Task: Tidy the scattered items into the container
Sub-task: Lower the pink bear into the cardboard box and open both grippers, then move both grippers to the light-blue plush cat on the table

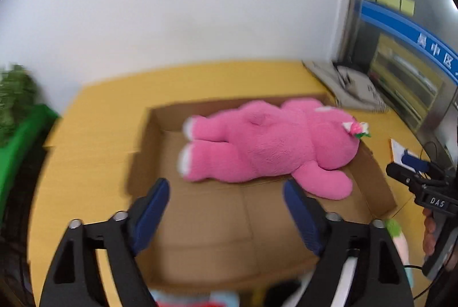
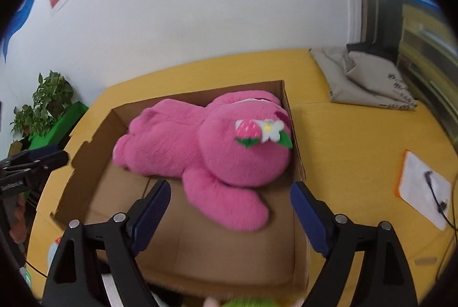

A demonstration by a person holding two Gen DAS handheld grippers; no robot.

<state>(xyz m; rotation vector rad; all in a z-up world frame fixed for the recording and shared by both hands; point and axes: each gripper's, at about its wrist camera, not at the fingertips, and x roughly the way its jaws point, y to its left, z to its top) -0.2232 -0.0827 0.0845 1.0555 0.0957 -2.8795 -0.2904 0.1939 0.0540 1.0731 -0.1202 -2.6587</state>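
Yellow counter (image 2: pixel 343 135) carries the cardboard box (image 2: pixel 94 141), and the pink plush bear (image 2: pixel 200 146) lies inside, just ahead of both hand-held grippers, left (image 1: pixel 226 192) and right (image 2: pixel 230 194), jaws apart and empty. Bear looks soft, light, squishy; grab a limb

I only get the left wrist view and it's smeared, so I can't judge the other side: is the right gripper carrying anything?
Observer: No. The right wrist view shows the right gripper open, with nothing between its fingers, over the near end of the cardboard box.
Operator: How is the pink bear lying?
Observer: The pink bear lies in the box, its head against the right wall and one arm on the floor.
Operator: Anything loose right of the box?
Observer: A white pad with an orange edge lies on the table, and a black cable runs across it.
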